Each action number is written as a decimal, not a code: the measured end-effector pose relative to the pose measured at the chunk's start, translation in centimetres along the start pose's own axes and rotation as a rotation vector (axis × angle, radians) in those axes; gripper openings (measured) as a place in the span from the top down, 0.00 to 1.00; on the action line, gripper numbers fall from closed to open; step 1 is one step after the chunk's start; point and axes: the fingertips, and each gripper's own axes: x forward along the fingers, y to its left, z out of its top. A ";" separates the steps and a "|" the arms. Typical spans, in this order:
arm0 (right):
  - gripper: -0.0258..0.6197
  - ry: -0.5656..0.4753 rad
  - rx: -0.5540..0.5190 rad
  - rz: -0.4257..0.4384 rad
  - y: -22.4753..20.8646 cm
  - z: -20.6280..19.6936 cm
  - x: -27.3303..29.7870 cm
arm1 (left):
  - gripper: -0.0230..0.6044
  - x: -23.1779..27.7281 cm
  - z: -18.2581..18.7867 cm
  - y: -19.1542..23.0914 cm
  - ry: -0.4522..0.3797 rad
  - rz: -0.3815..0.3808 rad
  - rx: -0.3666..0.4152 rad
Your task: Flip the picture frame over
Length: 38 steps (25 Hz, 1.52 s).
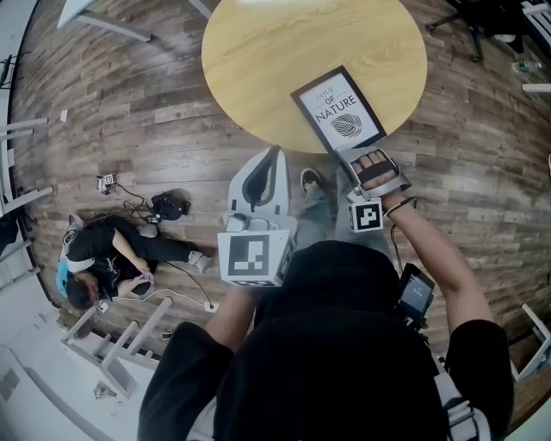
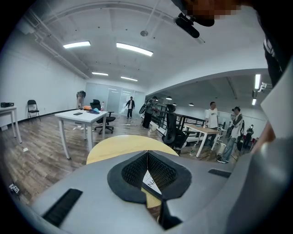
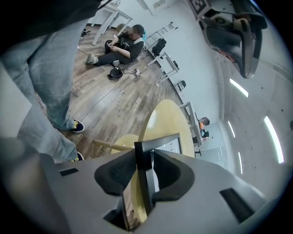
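Note:
The black picture frame (image 1: 338, 110) lies print side up ("LOVE OF NATURE") at the near edge of the round wooden table (image 1: 284, 52). My right gripper (image 1: 366, 157) is shut on the frame's near edge. In the right gripper view the dark frame edge (image 3: 160, 141) stands between the pads of that gripper (image 3: 145, 157), tilted against the tabletop (image 3: 167, 119). My left gripper (image 1: 274, 157) hangs off the table's near left side, shut and holding nothing. In the left gripper view its jaws (image 2: 147, 157) meet, with a strip of the frame (image 2: 150, 180) showing beneath them.
A person (image 1: 112, 258) sits on the wooden floor at the left among cables and a dark bag (image 1: 168, 207). White table frames (image 1: 120, 340) lie at the lower left. Office chairs (image 1: 482, 21) stand beyond the table. My own shoe (image 1: 311, 180) is under the table's edge.

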 end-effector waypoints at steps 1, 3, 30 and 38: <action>0.77 -0.006 0.009 -0.006 -0.3 0.1 -0.3 | 0.93 0.0 0.1 -0.1 -0.003 -0.002 0.003; 0.78 -0.018 0.023 -0.025 -1.2 0.3 -0.8 | 0.93 0.0 0.3 -0.3 -0.011 -0.006 0.008; 0.83 -0.318 1.015 0.015 -18.2 0.4 -8.2 | 0.93 -0.2 3.1 -2.0 -0.072 -0.025 0.039; 0.83 -0.432 1.681 0.039 -20.1 -5.7 -8.4 | 0.93 0.1 3.3 -1.5 -0.071 -0.022 0.039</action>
